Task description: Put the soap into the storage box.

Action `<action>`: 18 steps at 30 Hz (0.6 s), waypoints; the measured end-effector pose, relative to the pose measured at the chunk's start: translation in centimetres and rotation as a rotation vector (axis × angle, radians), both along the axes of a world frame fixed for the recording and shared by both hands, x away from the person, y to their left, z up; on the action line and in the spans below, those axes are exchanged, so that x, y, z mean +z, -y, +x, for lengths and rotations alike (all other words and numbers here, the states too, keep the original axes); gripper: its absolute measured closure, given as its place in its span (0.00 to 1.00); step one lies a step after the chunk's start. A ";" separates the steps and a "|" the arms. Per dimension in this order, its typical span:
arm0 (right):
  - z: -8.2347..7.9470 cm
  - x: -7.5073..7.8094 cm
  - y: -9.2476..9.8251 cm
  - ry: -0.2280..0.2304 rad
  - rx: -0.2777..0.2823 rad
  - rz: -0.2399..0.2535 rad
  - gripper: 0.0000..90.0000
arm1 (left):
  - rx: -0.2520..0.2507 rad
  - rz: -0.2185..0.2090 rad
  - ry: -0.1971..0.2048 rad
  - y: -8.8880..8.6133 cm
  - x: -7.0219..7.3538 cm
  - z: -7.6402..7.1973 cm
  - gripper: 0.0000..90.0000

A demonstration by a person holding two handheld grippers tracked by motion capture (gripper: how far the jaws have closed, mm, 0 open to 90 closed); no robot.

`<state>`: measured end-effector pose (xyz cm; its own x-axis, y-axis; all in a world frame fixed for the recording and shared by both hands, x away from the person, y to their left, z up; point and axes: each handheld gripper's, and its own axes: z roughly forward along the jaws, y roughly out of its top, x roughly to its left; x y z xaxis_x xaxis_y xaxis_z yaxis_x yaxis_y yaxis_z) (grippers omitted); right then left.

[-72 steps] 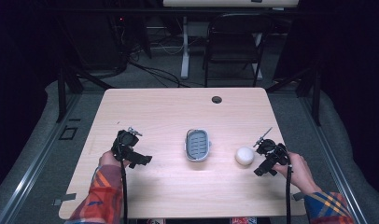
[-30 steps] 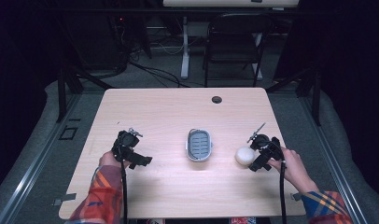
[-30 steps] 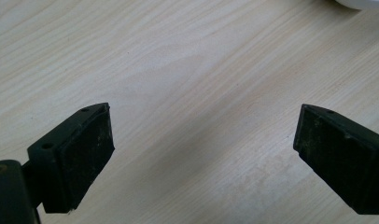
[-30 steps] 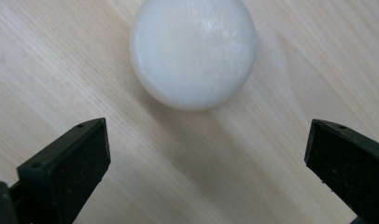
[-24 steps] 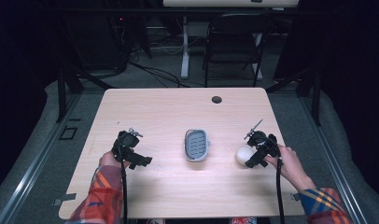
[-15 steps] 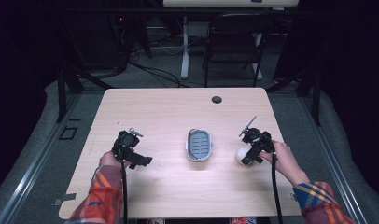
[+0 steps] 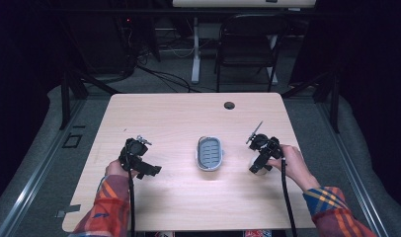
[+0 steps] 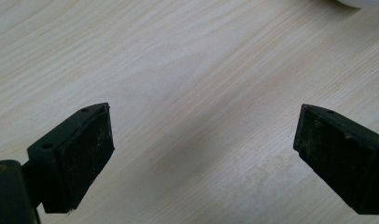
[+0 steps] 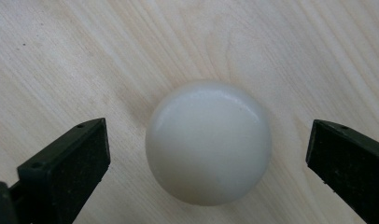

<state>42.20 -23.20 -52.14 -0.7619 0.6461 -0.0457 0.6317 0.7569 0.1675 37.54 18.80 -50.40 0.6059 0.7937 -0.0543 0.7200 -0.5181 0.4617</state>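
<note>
While you look down from the high view, these are the parts:
Worktop: your worktop is pale wood with a fine straight grain, rectangular with rounded corners, and a small dark round hole sits near its far edge.
Ball: the white ball is smooth, glossy and round; it rests on the wood at the right, between your right fingers without touching either.
Right gripper: your right gripper hangs over the ball, its flat black matte fingers spread wide.
Left gripper: your left gripper is released too, its fingers wide apart over bare wood.
Dish: an oval grey ribbed dish with a pale rim lies mid-worktop between your grippers.
</note>
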 end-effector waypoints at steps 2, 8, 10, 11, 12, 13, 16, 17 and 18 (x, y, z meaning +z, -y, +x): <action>0.1 -0.2 -0.1 0.000 -0.002 0.000 0.00 | -0.001 0.000 -0.002 0.0 0.0 0.0 0.05; 0.5 -0.6 -0.4 -0.004 -0.029 -0.017 0.05 | -0.003 0.000 -0.001 0.0 0.0 0.0 0.06; 0.6 -0.5 -0.4 -0.013 -0.011 -0.039 0.05 | -0.003 0.000 -0.002 0.1 0.0 0.0 0.06; 0.6 -0.9 -0.5 -0.016 -0.029 -0.026 0.08 | -0.003 0.001 -0.005 0.1 0.0 0.0 0.06; 0.7 -0.9 -0.5 -0.017 -0.027 -0.039 0.09 | -0.003 0.000 -0.003 0.1 0.0 0.0 0.06; 0.7 -1.1 -0.5 -0.018 -0.025 -0.039 0.10 | -0.003 0.000 -0.003 0.1 0.0 0.0 0.06; 0.7 -1.4 -0.6 -0.034 -0.035 -0.038 0.13 | -0.003 0.000 -0.003 0.1 0.0 0.0 0.06; 0.7 -1.4 -0.6 -0.036 -0.023 -0.052 0.13 | -0.003 0.001 -0.003 0.1 0.0 0.0 0.06; 0.7 -1.5 -0.7 -0.033 -0.032 -0.047 0.14 | -0.004 0.001 -0.005 0.1 0.0 0.0 0.06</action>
